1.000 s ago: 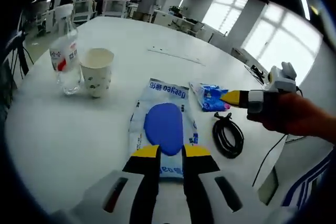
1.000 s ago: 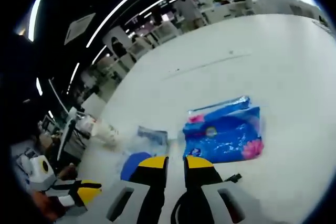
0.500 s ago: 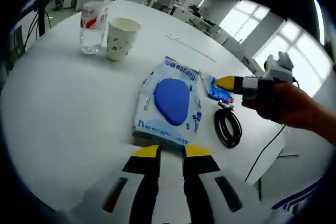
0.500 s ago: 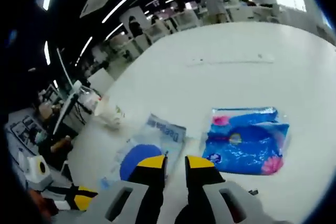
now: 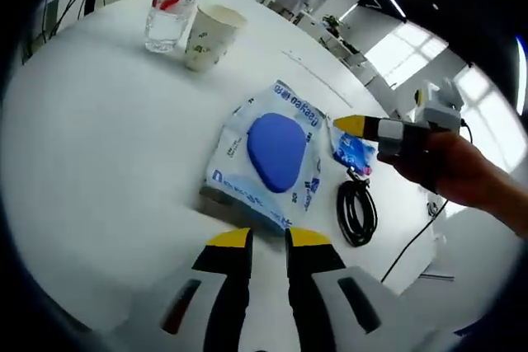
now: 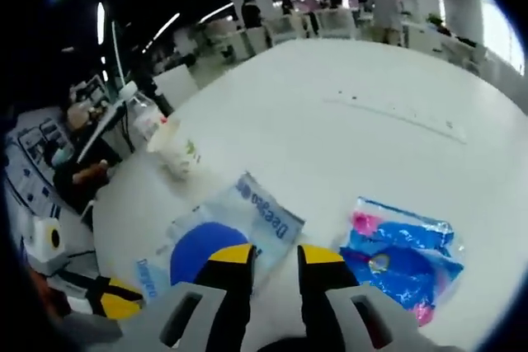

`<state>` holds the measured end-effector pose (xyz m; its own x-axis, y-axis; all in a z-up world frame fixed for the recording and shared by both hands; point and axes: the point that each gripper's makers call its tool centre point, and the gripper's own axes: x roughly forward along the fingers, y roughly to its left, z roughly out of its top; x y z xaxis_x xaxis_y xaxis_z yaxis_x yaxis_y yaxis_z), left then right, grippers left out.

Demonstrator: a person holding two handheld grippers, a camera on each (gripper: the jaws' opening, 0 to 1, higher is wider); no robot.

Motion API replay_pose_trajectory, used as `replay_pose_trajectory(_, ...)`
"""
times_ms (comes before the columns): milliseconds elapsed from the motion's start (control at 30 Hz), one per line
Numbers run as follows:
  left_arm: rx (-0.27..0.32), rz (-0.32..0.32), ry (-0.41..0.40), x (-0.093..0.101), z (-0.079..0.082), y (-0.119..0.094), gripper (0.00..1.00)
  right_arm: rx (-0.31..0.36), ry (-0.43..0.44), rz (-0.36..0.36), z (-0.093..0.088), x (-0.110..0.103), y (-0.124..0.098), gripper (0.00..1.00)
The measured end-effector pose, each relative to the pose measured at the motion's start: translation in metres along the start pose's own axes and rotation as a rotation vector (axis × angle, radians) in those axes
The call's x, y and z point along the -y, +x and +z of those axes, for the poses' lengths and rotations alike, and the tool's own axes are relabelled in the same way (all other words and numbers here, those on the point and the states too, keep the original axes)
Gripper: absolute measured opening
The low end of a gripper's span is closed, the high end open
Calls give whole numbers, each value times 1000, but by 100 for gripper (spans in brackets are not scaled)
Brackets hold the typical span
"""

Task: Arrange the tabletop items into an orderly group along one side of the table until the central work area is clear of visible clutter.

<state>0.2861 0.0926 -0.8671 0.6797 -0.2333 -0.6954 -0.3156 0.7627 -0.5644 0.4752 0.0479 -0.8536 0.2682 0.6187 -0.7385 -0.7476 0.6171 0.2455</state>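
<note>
Wet-wipes pack lies mid-counter before your left gripper, fingers slightly parted, pinching nothing; your next move looks like closing on its near edge. Right gripper view: your right gripper hovers over the pack, fingers apart, tissue packet beside.

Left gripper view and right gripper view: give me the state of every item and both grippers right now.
Wet wipes pack: flat, lid closed.
Tissue packet: flat, beside wipes.
Black cable: coiled.
Paper cup: upright.
Water bottle: upright, beside cup.
Left gripper: empty, narrow gap.
Right gripper: empty, narrow gap.
</note>
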Motion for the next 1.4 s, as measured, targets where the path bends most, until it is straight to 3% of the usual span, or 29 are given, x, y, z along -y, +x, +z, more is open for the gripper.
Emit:
replay_pose_trajectory(233,-1,-7,-82,3,-3,5,12,-26,-52,-6,4,2,6,22)
replay_pose_trajectory(567,6,-8,-113,7,0,7,12,-62,-105,10,12,8,21,25)
replay_pose_trajectory(867,-8,12,-128,4,-1,11,9,-131,-221,48,13,0,38,34)
replay_pose_trajectory(1033,-12,19,-134,4,0,10,8,-173,-305,47,7,-2,41,26)
replay_pose_trajectory(1167,-23,18,-130,4,-1,12,5,-166,-320,44,8,-1,40,11)
replay_pose_trajectory(1400,-36,13,-105,6,0,16,0,-180,-395,81,2,-11,38,0)
